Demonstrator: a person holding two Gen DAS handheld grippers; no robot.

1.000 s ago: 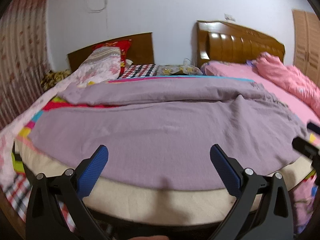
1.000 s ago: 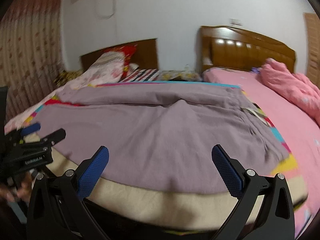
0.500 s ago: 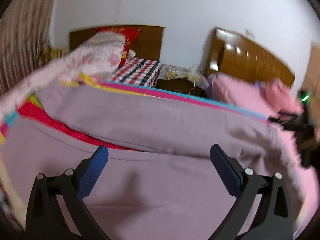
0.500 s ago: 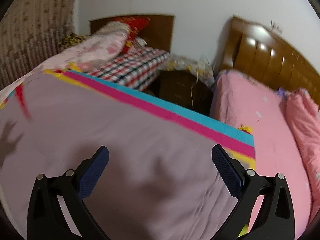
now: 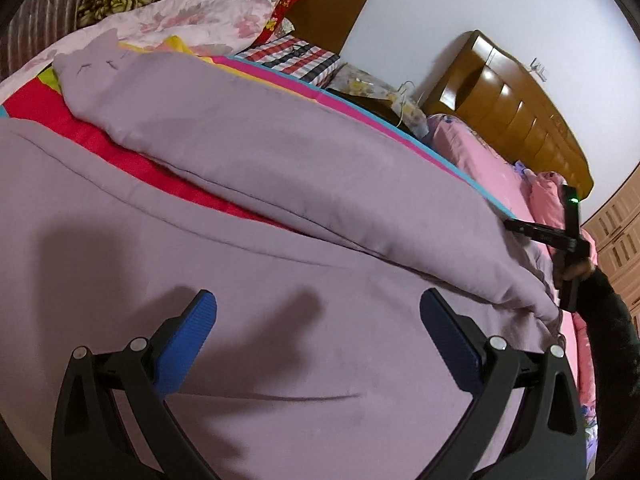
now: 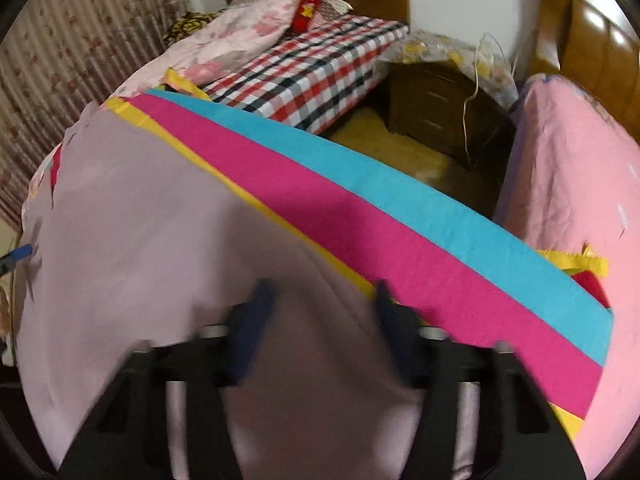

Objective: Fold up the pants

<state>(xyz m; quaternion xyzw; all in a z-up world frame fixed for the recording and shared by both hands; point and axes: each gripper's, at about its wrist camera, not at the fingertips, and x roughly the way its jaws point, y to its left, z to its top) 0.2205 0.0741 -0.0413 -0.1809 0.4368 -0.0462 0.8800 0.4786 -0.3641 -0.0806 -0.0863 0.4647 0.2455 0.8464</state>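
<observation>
Mauve pants (image 5: 280, 184) lie spread flat on a bed, both legs running left, with red sheet showing between them. My left gripper (image 5: 318, 320) is open and empty just above the near leg. In the right wrist view the pants (image 6: 132, 232) fill the lower left. My right gripper (image 6: 322, 304) is blurred, its jaws partly closed with pants fabric between them at the far edge of the pants. The right gripper also shows in the left wrist view (image 5: 560, 240) at the waist end.
A striped yellow, magenta and cyan sheet (image 6: 380, 208) covers the bed. Pillows and a plaid cloth (image 6: 304, 68) lie at its head. A dark nightstand (image 6: 440, 108) stands in the gap beside a second bed with pink bedding (image 6: 572, 168) and a wooden headboard (image 5: 512, 108).
Both grippers moved forward and lower over the pants. The right gripper's jaws have narrowed from wide open to partly closed over the fabric. The left stays wide open.
</observation>
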